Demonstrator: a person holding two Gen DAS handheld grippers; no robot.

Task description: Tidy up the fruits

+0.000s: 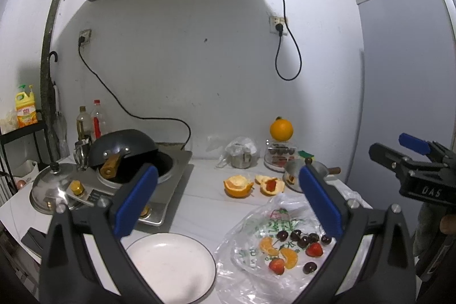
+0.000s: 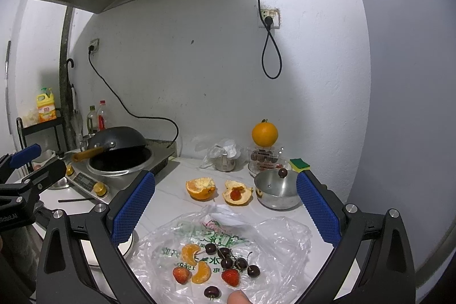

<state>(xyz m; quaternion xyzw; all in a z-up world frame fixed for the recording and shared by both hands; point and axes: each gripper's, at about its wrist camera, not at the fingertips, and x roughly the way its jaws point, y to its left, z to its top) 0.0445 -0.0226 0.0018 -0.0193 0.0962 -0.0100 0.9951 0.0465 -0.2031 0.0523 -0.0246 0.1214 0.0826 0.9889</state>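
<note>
A clear plastic bag (image 2: 273,235) lies flat on the white counter with fruit on it: two strawberries (image 2: 230,276), two orange segments (image 2: 190,253) and several dark cherries (image 2: 226,261). The same bag (image 1: 256,221) shows in the left wrist view, right of an empty white plate (image 1: 171,267). My left gripper (image 1: 228,198) is open above the plate and bag. My right gripper (image 2: 225,207) is open above the bag, holding nothing. Each gripper appears at the edge of the other's view, right gripper (image 1: 410,158) and left gripper (image 2: 25,161).
Orange peel halves (image 2: 201,188) lie behind the bag, one holding a strawberry top (image 2: 235,194). A small steel pot (image 2: 276,193), a whole orange (image 2: 264,134) on a fruit container, a sponge (image 2: 299,163) and a bagged can stand behind. A stove with wok (image 2: 119,141) is left.
</note>
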